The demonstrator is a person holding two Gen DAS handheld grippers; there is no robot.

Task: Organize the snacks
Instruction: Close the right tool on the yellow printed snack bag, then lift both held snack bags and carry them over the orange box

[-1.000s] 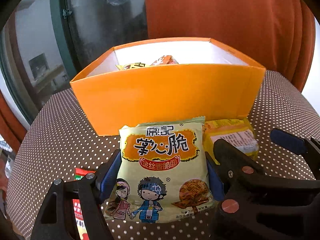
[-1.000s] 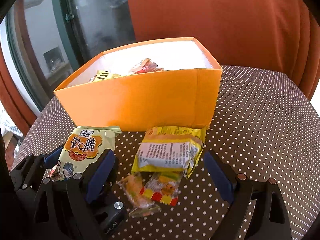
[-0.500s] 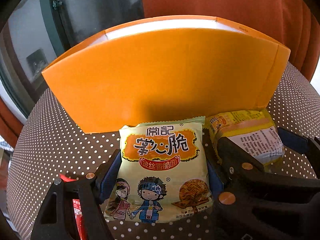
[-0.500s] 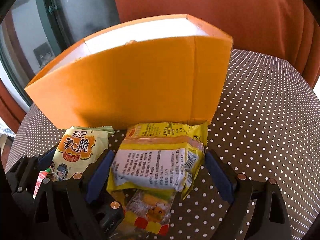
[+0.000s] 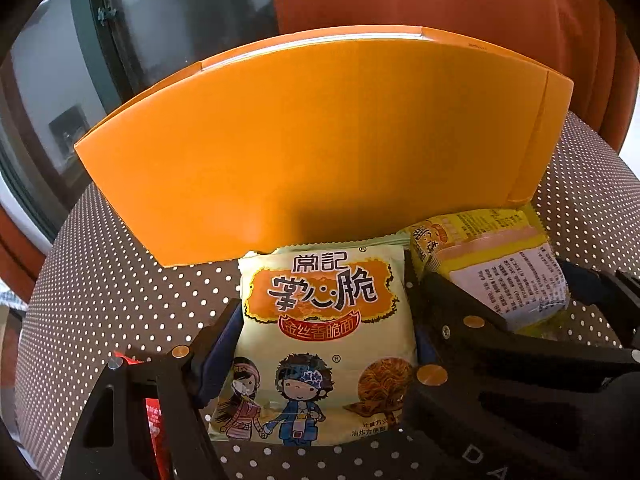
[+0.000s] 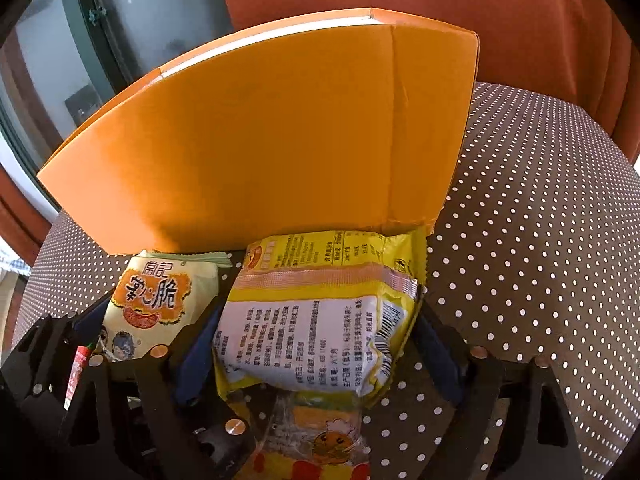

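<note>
My left gripper [image 5: 324,320] is shut on a pale green noodle snack packet [image 5: 320,292], blue pads pressed on both its sides, just in front of the orange box [image 5: 312,140]. That packet [image 6: 148,304] also shows at the left of the right wrist view. My right gripper [image 6: 316,320] straddles a yellow packet [image 6: 312,320] lying printed back up against the orange box [image 6: 260,140]. Its jaws are closing, with the packet between them; the right pad looks just clear of the wrapper. The box's tall near wall hides its contents.
A small clear packet with an orange cartoon [image 6: 328,436] lies under the right gripper. A red wrapper [image 5: 154,420] lies left of the left gripper. The brown polka-dot tablecloth [image 6: 540,240] stretches right. An orange curtain [image 5: 440,0] and a window stand behind.
Both grippers sank and came closer to the box, so its inside dropped out of sight. The yellow packet came between the right fingers, which narrowed slightly. The left still holds the green packet.
</note>
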